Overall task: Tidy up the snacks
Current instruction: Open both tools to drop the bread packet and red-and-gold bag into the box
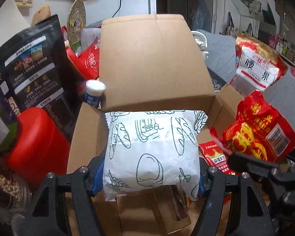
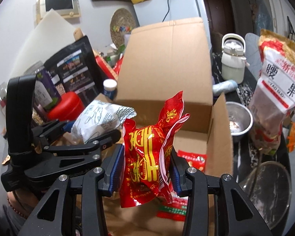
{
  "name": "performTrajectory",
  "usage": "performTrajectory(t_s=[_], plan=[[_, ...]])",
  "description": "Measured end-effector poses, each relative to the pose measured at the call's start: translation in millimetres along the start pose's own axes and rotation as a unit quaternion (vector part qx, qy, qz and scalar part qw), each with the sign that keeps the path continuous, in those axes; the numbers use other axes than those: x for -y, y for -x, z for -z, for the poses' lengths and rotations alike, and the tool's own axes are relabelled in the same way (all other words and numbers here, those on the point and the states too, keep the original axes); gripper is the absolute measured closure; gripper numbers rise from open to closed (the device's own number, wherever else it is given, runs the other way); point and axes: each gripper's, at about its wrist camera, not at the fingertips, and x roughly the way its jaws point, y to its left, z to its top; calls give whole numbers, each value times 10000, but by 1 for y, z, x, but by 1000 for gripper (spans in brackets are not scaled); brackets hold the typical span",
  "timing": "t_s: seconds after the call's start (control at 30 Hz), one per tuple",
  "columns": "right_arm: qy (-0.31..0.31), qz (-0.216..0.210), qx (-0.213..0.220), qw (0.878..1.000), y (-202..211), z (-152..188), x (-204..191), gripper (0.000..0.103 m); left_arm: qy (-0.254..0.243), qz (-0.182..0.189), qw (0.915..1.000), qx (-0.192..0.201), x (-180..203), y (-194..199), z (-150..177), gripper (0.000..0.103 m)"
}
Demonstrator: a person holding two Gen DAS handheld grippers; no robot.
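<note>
Ahead of both grippers stands the open brown cardboard box (image 1: 155, 63), its tall back flap upright, with a small red sachet (image 2: 192, 160) already on its floor. The left gripper (image 1: 150, 175) is closed about halfway on a puffy white paper bread bag printed with green loaf drawings (image 1: 151, 149), and the right gripper (image 2: 145, 174), just to its right, pinches a crinkled red foil snack pouch with gold lettering (image 2: 147, 153) (narrowly, near its base). I'd worry the two holders collide over the box, or the slick pouch slips out.
</note>
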Motion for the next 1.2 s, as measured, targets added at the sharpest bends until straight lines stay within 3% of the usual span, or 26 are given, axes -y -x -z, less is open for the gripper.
performTrajectory(t_s=[0.37, 0.53, 0.6, 0.77, 1.2], plan=[[8, 32, -484, 9988, -22, 8, 6, 57, 41, -297, 9981, -544, -3, -21, 3, 32], [262, 279, -735, 9966, -31, 12, 3, 56, -94, -448, 9974, -554, 6, -22, 2, 31], [298, 248, -790, 9961, -31, 13, 0, 51, -112, -480, 9971, -577, 7, -22, 3, 30], [473, 474, -722, 9951, -25, 13, -4, 43, -119, -602, 9964, -585, 8, -16, 4, 29], [366, 558, -447, 9968, -2, 8, -4, 39, -63, -713, 9972, -206, 8, 23, 0, 28]])
